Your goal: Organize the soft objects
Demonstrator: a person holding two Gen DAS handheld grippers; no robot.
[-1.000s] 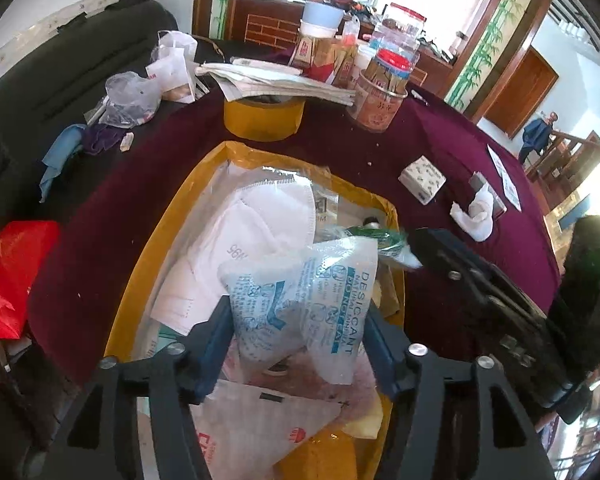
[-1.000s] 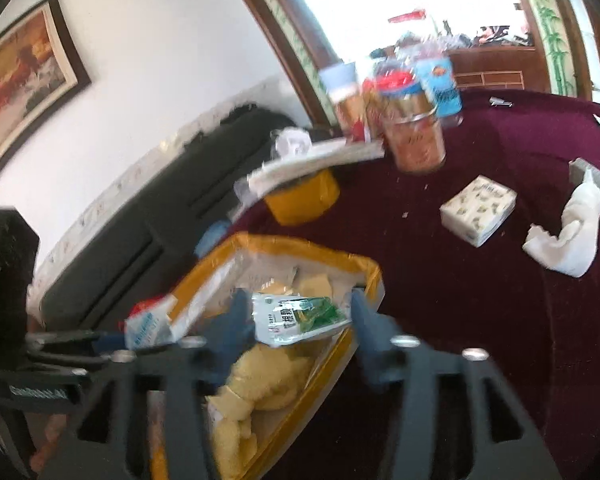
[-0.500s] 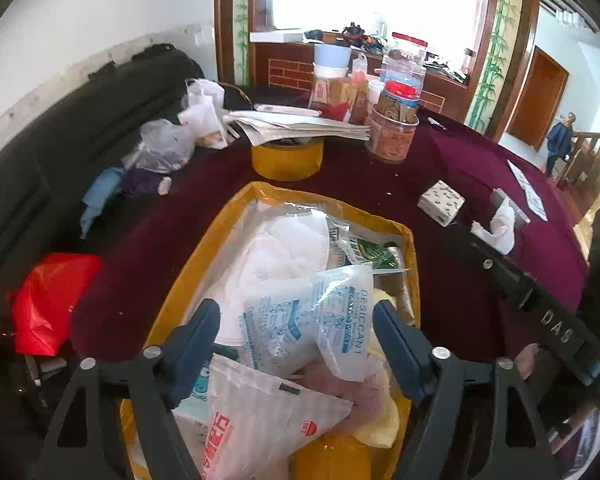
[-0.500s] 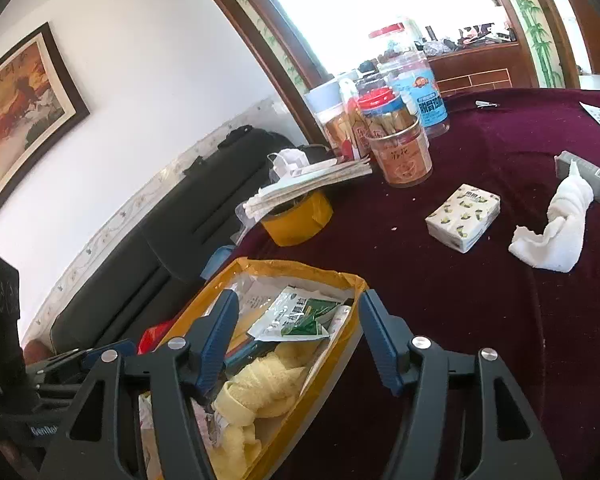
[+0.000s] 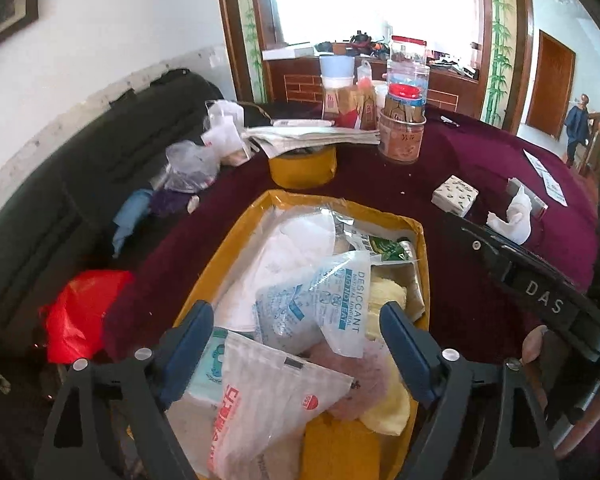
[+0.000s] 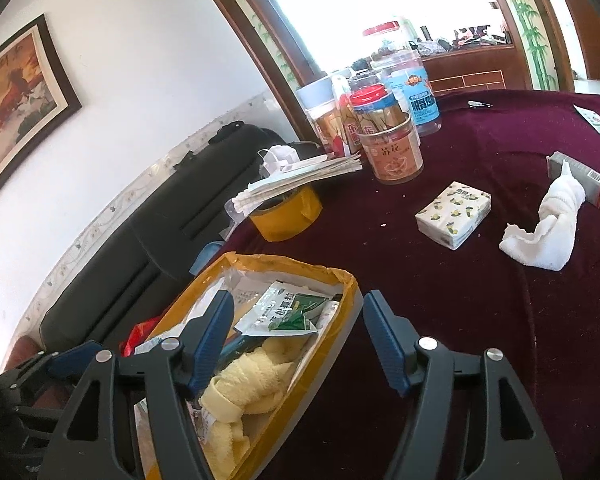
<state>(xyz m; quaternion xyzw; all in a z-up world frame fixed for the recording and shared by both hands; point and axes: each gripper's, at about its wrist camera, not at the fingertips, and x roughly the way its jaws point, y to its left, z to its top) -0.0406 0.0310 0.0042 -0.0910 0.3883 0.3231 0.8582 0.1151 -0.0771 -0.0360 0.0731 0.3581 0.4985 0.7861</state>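
A yellow box (image 5: 416, 229) on the maroon table (image 5: 480, 168) holds soft packets: a blue-white desiccant bag (image 5: 320, 296), a white mask packet (image 5: 296, 240), a green-white sachet (image 5: 380, 245), a red-printed bag (image 5: 268, 400) and a yellow towel (image 6: 244, 384). My left gripper (image 5: 296, 346) is open above the box, empty. My right gripper (image 6: 298, 334) is open over the box's right rim (image 6: 340, 312), empty, above the green sachet (image 6: 288, 312). A white towel (image 6: 548, 224) and a tissue pack (image 6: 454, 214) lie on the table.
A yellow tape roll (image 5: 302, 166) under stacked papers (image 5: 316, 136), jars (image 5: 404, 120) at the back. A black sofa (image 5: 80, 184) with plastic bags (image 5: 192, 164) and a red bag (image 5: 76, 320) lies left. A small carton (image 6: 584, 178) sits by the white towel.
Both grippers opened. The left let go of the desiccant bag and the right let go of the green sachet, both now lying in the box. Both grippers pulled back and up.
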